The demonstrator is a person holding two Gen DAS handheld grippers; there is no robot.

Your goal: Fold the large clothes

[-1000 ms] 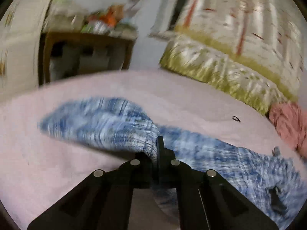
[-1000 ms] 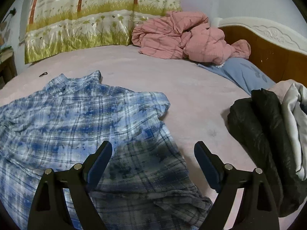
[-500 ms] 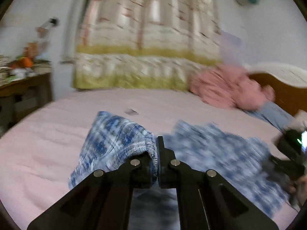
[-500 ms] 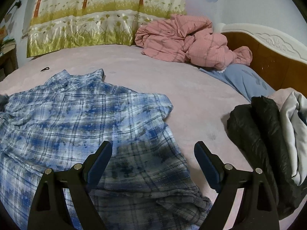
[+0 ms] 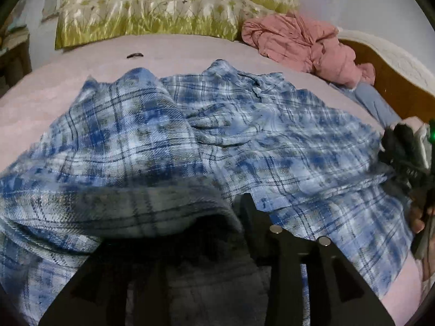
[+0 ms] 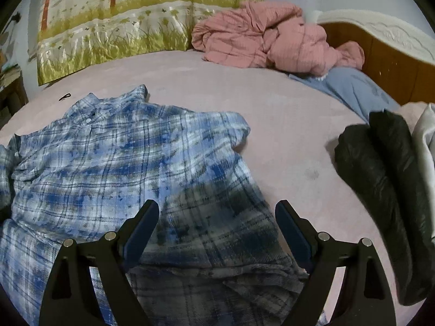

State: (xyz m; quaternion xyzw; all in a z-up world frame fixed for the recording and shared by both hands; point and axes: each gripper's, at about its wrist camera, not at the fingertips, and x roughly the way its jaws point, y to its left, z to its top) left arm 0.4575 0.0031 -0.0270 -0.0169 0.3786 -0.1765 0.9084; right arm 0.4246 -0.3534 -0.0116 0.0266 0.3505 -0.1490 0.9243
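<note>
The blue plaid shirt [image 6: 114, 163] lies spread on the pink bed [image 6: 285, 125], collar toward the curtain. Half a second ago the left gripper [image 5: 239, 217] held a bunched sleeve upright above the bed; now that soft flannel fold [image 5: 122, 141] is draped flat over the shirt's body, and the cloth covers the gripper's left finger. Only the right finger [image 5: 248, 209] shows, its tip against the fabric edge, so I cannot tell whether the fingers are pinching the cloth or have parted. The left view, blurred before, is now sharp.

The right gripper [image 6: 217, 228] hovers as before over the shirt's lower hem, its fingers [image 6: 144, 228] spread wide apart with nothing between them; the shirt under it looks barely changed.

The weave is a brushed check of blue, white and grey, wrinkled near the collar. Beyond the shirt's collar lies a small dark loop [image 6: 64, 96] on the sheet. Farther from the shirt, a crumpled pink quilt [image 6: 272, 46] rests against the carved wooden headboard [image 6: 386, 54], and a glossy black garment [image 6: 380, 176] sits folded near the shirt's right side. A satin curtain [image 6: 122, 30] with grass print hangs behind.
</note>
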